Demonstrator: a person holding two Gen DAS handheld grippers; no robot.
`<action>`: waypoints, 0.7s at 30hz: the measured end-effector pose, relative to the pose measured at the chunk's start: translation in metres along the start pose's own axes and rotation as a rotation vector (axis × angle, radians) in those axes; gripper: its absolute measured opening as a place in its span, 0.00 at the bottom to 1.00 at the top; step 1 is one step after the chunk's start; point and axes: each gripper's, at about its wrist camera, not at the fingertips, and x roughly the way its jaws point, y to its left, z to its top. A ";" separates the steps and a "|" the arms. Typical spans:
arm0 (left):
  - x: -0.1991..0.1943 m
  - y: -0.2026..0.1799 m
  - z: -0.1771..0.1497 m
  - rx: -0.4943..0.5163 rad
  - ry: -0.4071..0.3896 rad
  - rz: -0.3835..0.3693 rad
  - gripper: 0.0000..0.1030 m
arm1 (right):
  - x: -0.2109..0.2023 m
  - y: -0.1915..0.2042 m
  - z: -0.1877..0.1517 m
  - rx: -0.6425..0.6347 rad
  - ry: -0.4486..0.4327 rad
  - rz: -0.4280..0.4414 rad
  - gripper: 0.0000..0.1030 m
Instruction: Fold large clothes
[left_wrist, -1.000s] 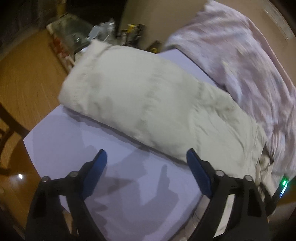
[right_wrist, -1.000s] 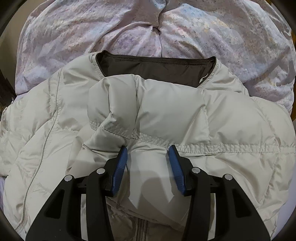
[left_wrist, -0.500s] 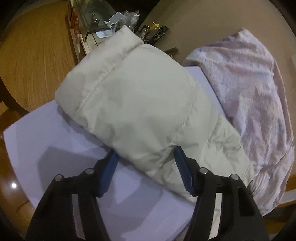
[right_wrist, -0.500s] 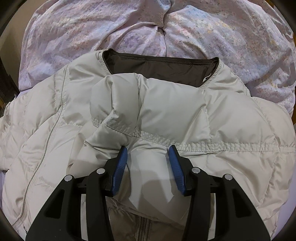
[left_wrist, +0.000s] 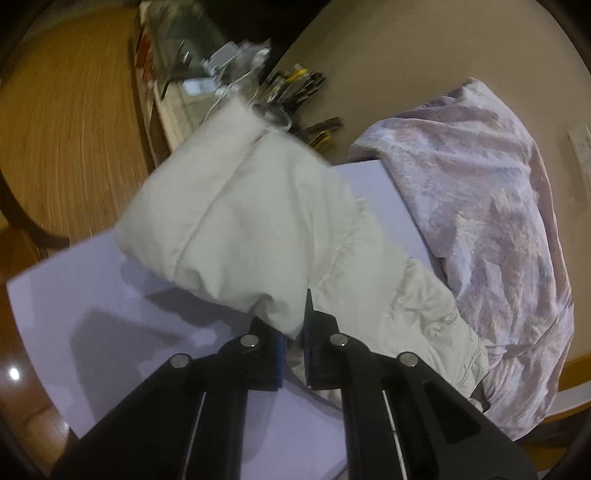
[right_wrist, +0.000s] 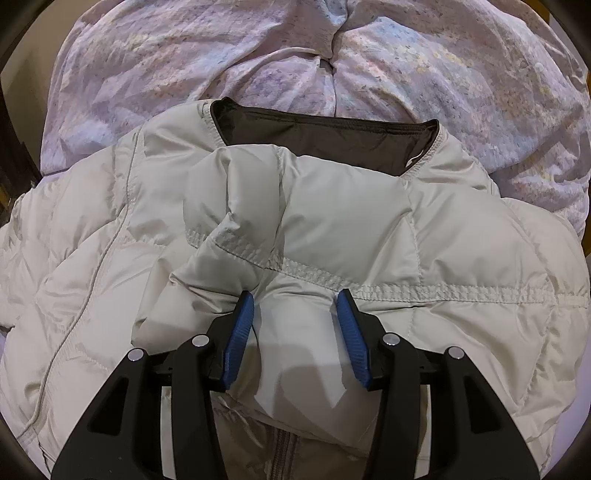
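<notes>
1. Left tongs (left_wrist: 293, 332): jaws have just been closing and are now clamped on a pinched fold of the cream puffer jacket (left_wrist: 258, 229) at the edge of its sleeve.
2. Right tongs (right_wrist: 295, 314): jaws stand partway apart, blue pads (right_wrist: 240, 332) pressing either side of a raised fold of the same jacket, just below a stitched seam; fabric fills the gap, so this reads as a grip on the fold.
3. Jacket position, left wrist view: the padded sleeve lies across a pale lilac sheet (left_wrist: 92, 314) that covers the work surface, extending away from the tongs toward the far edge.
4. Jacket position, right wrist view: the body lies spread flat, its dark lining (right_wrist: 325, 144) showing at the neck opening on the far side, and a zip (right_wrist: 280, 450) is visible at the near edge between the tong arms.
5. Surroundings: a crumpled lilac patterned quilt (right_wrist: 424, 66) lies just beyond the collar, touching the jacket. A wooden floor (left_wrist: 66, 129) and a cluttered shelf (left_wrist: 207, 62) are visible beyond the sleeve.
</notes>
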 end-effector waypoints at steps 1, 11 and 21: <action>-0.005 -0.009 0.001 0.023 -0.011 0.002 0.06 | 0.000 0.001 0.000 -0.002 0.000 -0.001 0.48; -0.044 -0.139 -0.031 0.308 -0.057 -0.080 0.06 | -0.009 -0.003 -0.001 -0.029 0.007 0.044 0.50; -0.042 -0.262 -0.132 0.604 0.027 -0.192 0.06 | -0.036 -0.028 -0.015 -0.034 -0.024 0.074 0.62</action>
